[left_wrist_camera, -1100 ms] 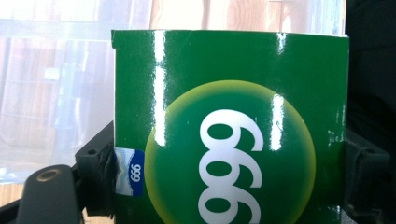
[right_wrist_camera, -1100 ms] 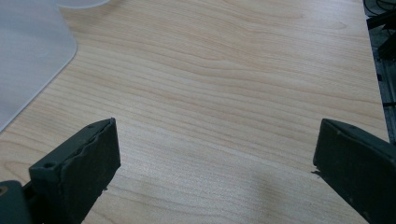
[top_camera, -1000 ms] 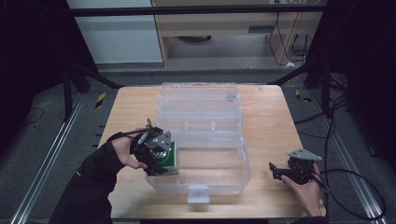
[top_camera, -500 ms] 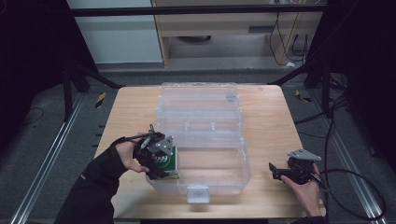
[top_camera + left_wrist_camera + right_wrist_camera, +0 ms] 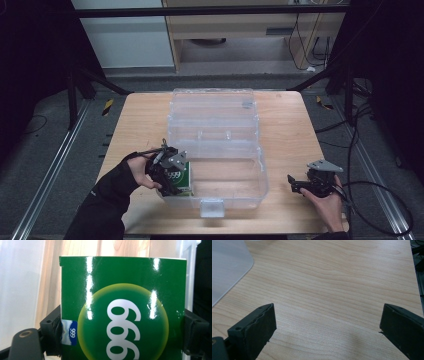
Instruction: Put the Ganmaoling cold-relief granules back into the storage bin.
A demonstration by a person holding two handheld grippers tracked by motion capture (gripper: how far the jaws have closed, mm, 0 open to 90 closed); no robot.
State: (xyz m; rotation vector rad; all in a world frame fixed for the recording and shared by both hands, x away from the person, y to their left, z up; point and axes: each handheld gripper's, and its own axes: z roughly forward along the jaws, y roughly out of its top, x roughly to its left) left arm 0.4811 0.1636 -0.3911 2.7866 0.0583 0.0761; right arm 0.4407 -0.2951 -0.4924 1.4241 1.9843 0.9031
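While clamped by left gripper (image 5: 172,176): green box (image 5: 123,307), "999".

The high view is dim and grainy, with only the wooden table (image 5: 290,125) lit and black surroundings. Streaks of glare cross the glossy green box (image 5: 122,307), whose backdrop looks overexposed, perhaps blurred. The right gripper view is evenly lit.
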